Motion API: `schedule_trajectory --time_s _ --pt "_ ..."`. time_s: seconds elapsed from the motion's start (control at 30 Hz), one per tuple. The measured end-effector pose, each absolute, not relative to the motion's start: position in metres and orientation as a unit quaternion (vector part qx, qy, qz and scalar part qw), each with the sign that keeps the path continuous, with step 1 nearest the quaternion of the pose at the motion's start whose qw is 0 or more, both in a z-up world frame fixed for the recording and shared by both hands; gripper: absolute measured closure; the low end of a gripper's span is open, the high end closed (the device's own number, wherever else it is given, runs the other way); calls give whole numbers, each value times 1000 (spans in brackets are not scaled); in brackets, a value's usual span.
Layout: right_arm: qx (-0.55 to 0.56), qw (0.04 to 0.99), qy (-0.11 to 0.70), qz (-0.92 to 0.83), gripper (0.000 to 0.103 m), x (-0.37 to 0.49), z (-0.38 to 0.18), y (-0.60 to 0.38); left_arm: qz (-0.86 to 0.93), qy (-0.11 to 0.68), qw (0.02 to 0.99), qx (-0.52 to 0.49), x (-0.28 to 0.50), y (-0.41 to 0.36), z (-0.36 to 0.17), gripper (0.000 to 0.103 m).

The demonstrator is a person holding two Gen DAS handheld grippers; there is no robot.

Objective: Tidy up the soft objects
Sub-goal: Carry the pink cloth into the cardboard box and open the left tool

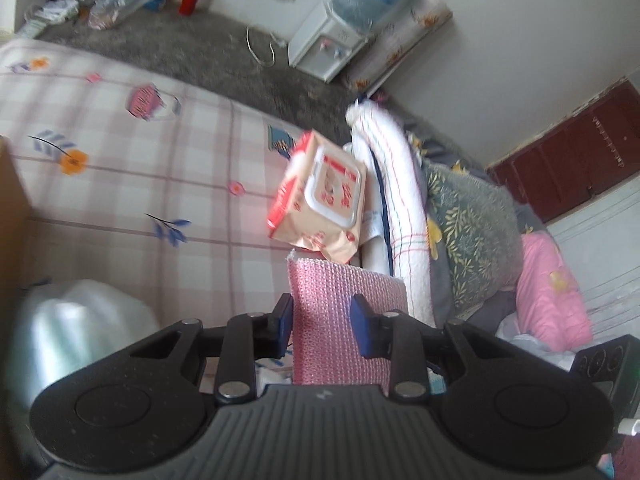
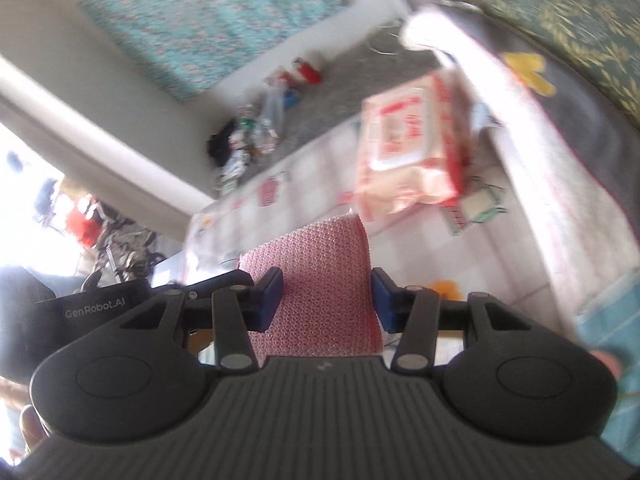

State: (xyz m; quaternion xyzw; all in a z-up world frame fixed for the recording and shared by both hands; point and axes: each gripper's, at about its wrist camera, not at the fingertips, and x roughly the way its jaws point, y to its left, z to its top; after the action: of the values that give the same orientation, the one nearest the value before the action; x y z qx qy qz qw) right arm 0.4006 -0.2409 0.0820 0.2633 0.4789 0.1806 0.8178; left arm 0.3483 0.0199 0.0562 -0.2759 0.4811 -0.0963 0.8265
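In the left wrist view my left gripper [image 1: 322, 308] is shut on a pink mesh pad [image 1: 340, 280] that stands flat and upright between the blue pads. In the right wrist view my right gripper [image 2: 326, 284] is shut on a pink mesh pad [image 2: 320, 252] that bulges between its pads. I cannot tell whether the two views show one piece or two. Both are held above a bed with a checked floral sheet [image 1: 140, 184]. A pack of wet wipes [image 1: 320, 196] lies on the sheet just beyond, also seen as the wipes pack [image 2: 408, 148].
A rolled white striped towel [image 1: 396, 192], a leafy grey-green pillow [image 1: 468, 216] and a pink pillow [image 1: 548, 288] line the bed's right side. A pale shiny bag [image 1: 72, 332] lies at the near left. A water dispenser [image 1: 332, 40] and clutter stand on the grey carpet beyond.
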Motion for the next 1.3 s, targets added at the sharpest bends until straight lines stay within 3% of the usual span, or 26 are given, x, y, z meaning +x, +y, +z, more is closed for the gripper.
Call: schedule_trajectory --time_s 0.33,0.63,0.87,1.3 --pt "233 803 473 277 58 368 121 -141 -32 435 845 -309 273 119 91 72" --pt "171 757 496 390 58 355 137 18 76 376 842 -379 194 250 92 70" --pt "120 705 540 444 58 365 124 139 151 357 821 -419 164 321 64 68" --pt "51 670 578 463 58 417 62 289 241 361 789 -435 188 381 2 65"
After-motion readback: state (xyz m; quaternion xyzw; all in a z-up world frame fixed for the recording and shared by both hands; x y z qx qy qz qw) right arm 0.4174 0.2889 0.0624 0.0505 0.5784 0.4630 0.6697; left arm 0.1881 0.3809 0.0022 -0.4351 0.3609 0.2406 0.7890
